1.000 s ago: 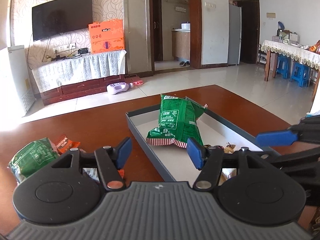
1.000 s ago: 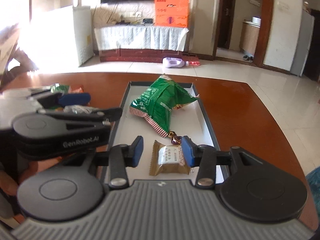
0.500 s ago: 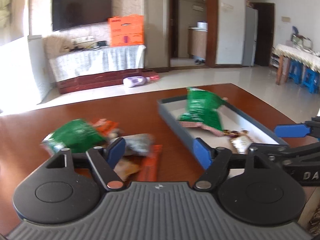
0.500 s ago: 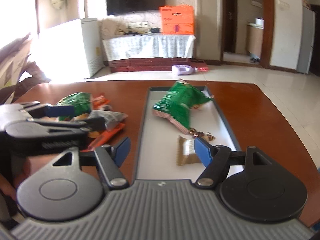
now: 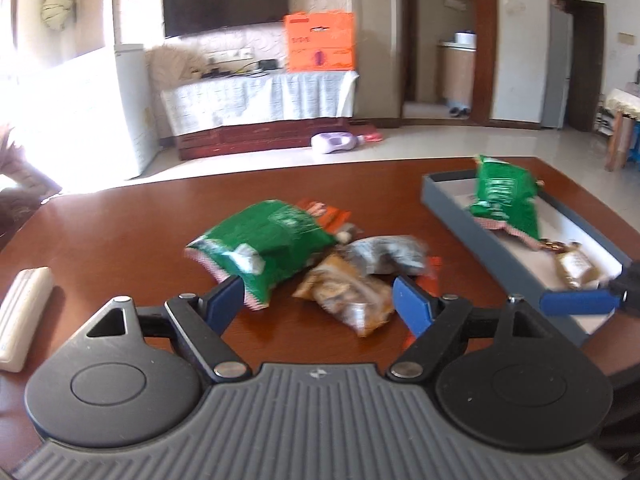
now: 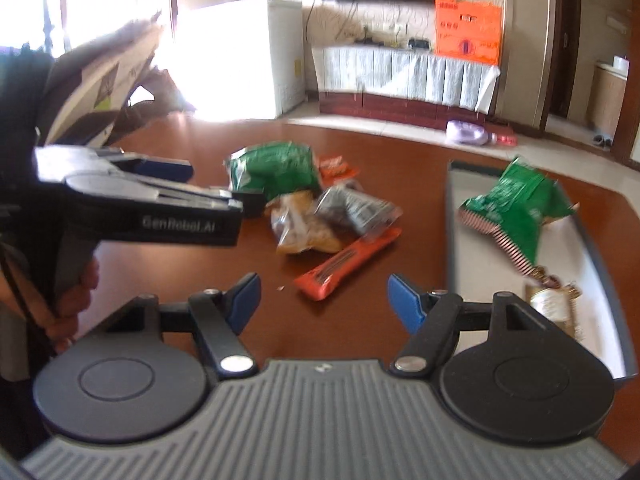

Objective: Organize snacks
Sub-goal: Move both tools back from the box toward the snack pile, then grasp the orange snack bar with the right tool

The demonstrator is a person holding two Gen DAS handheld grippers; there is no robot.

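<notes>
While both grippers hang over it with nothing held, the reddish-brown wooden surface [image 5: 120,232] carries everything in the scene. On its right side lies a long grey tray [image 6: 450,216] with a pale floor, running from near to far. A green snack bag [image 6: 516,208] with a red-and-white crimped edge rests tilted in the far half of the tray, and nearer, just beside that crimped edge, sit a small dark-wrapped sweet [image 6: 546,276] and a gold-edged packet [image 6: 554,304].

Left of the tray, apart from it, is a loose heap of snacks. A second green bag [image 5: 264,248] is its biggest piece, at the far left of the heap. Against it lie a clear yellow-brown packet [image 5: 348,292] and a grey-and-black packet [image 5: 384,254], the two touching. A long orange bar [image 6: 348,264] lies at the near right of the heap, angled toward the tray, and a small orange wrapper [image 6: 334,166] peeks out behind the green bag. At the far left edge of the surface rests a cream-coloured block [image 5: 24,312].

The left gripper [image 5: 318,302] has its blue fingers [image 5: 226,302] spread wide, having just been opening, with only the heap beyond them and nothing pinched. The right gripper [image 6: 324,300] likewise has its fingers [image 6: 404,300] spread after opening, empty, above bare wood near the orange bar.
</notes>
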